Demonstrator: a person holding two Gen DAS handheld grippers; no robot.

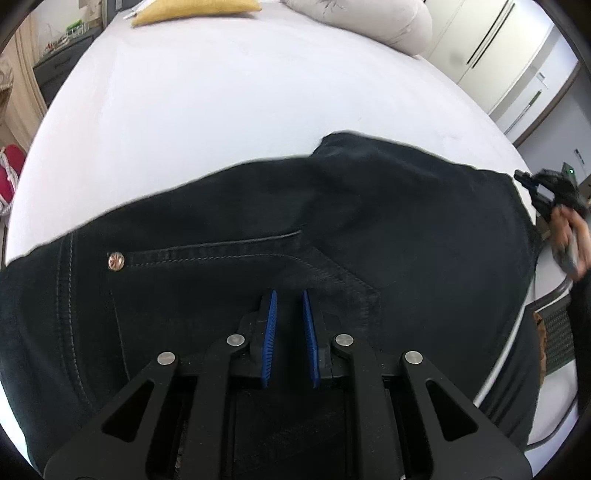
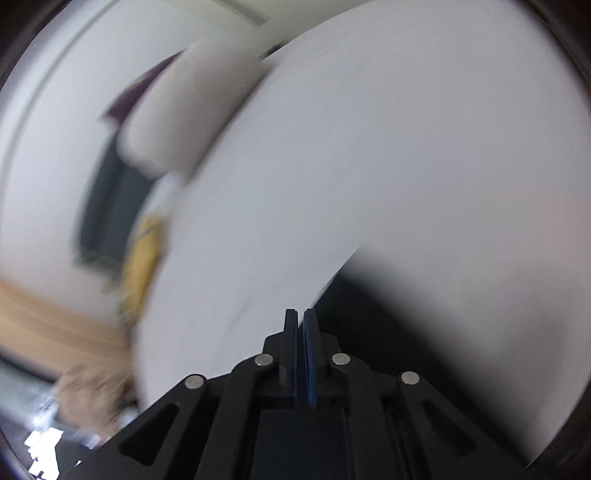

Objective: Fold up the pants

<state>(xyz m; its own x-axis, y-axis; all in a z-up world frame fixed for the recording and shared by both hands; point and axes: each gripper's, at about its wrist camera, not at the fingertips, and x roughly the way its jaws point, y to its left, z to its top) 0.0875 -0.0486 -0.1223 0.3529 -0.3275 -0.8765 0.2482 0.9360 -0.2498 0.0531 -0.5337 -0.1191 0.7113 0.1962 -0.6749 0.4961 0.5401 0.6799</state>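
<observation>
We had the black pants [image 1: 332, 206] spread flat across the near part of the white bed [image 1: 229, 103], pocket seam and a brass rivet [image 1: 115, 261] facing up. Our left gripper [image 1: 289, 295] hung right over the pocket area, pointing steeply down, blue pads [image 1: 271, 325] a narrow gap apart; dark denim showed in that gap, but we couldn't tell whether cloth was pinched or just lying beneath the tips. Our right gripper [image 2: 300, 314] sat off the pants' right edge in the left wrist view, gripped by a hand [image 1: 570, 236]. Its own camera was badly motion-blurred: pads almost together, a thin slit between them, nothing visible in it. Pants there were a dark blur just right of and below the tips, apart from them. A yellow cushion [image 1: 195, 9] and a pale pillow [image 1: 369, 18] lay at the bed's far end.
</observation>
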